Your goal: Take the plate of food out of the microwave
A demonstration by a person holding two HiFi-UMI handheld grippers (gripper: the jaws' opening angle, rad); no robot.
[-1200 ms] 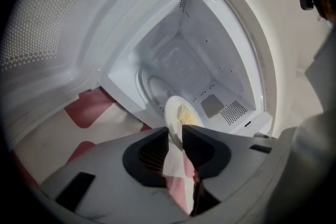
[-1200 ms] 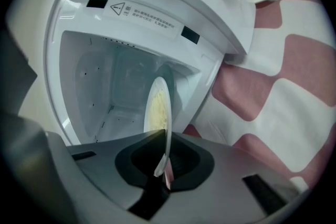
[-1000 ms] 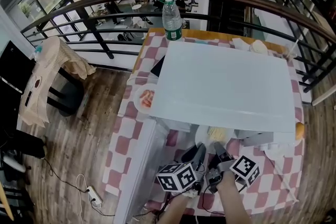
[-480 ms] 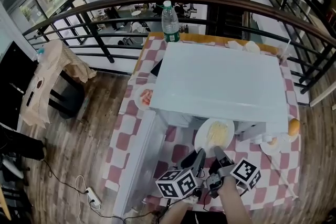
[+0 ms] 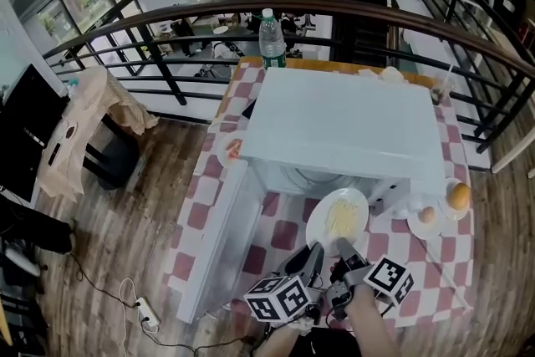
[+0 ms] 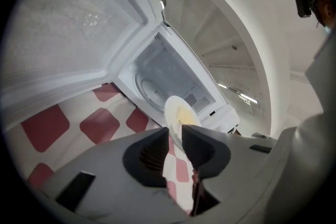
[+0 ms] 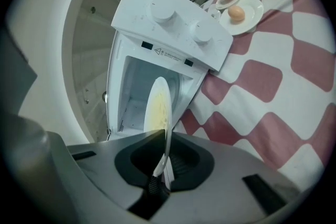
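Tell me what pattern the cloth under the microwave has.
The tablecloth is red-and-white checked, clearest in the right gripper view.

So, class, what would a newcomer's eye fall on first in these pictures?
First, the white plate of yellow food, gripped at its near rim by the left gripper and the right gripper, just in front of the white microwave on the red-checked table. Next, the microwave's door, swung wide open to the left. Behind the microwave, a water bottle stands at the table's far edge.
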